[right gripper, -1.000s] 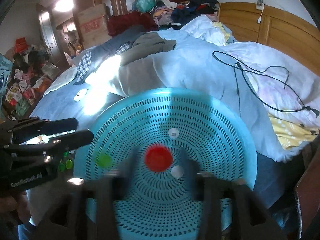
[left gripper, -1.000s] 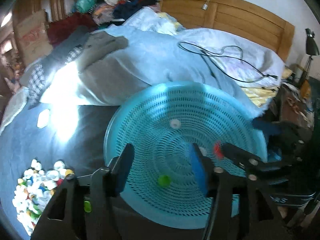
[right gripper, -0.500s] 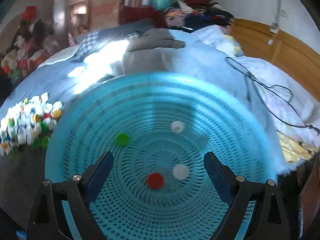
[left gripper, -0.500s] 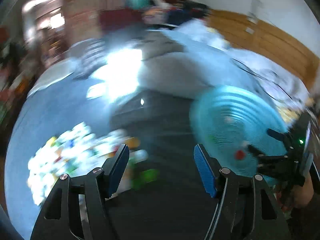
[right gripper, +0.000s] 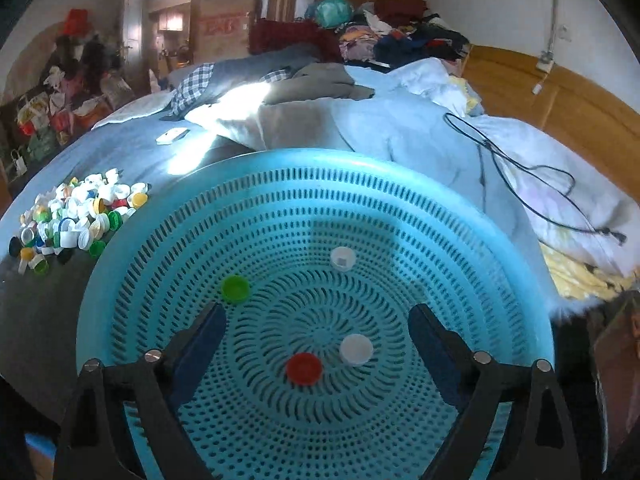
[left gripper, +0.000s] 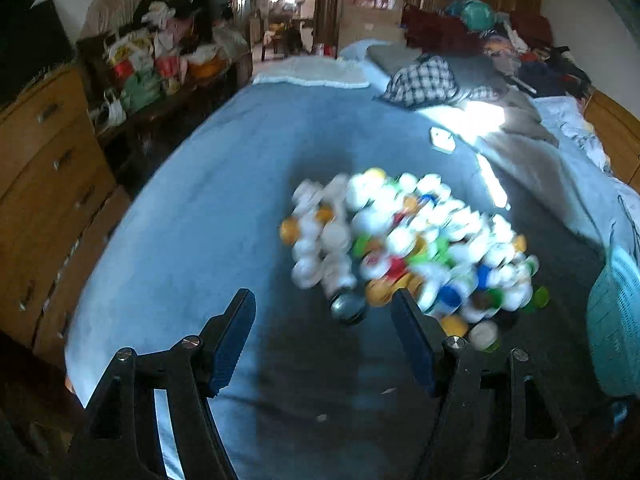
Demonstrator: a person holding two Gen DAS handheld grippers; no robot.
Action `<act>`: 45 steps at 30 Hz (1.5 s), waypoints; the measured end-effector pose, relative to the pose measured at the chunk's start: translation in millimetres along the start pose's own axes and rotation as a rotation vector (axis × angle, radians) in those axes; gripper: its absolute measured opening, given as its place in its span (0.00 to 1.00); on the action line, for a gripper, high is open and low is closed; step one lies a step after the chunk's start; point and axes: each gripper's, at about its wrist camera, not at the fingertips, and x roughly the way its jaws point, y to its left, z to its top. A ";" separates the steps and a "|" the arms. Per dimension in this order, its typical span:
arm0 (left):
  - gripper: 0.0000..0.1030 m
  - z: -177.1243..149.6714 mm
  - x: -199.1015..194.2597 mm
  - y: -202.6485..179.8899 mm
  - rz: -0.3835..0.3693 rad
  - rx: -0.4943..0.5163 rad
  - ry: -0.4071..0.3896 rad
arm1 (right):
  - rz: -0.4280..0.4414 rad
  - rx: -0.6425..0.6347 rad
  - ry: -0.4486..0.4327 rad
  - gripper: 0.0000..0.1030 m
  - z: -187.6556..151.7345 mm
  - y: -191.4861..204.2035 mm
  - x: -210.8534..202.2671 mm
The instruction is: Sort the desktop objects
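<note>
Bottle caps [left gripper: 404, 248]: heaped on the bed, left of the basket [right gripper: 520, 280].
Your left gripper [left gripper: 324, 340], nearer, has just been opening, empty; the heap lies ahead-right of its fingers. Your right gripper [right gripper: 316, 344] spreads wide, empty, over the basket.

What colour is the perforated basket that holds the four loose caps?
Light turquoise blue. The basket shows best in the right wrist view.

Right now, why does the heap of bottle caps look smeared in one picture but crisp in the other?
Left wrist view: the cap pile is streaked by motion blur and the room bows at the edges. Right wrist view: the same pile and the caps in the blue basket are sharp, with sun glare on the bedding.
</note>
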 end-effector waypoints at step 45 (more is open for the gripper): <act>0.34 -28.4 15.1 -7.0 -0.132 0.034 -0.029 | 0.275 -0.149 0.119 0.45 35.3 247.1 128.2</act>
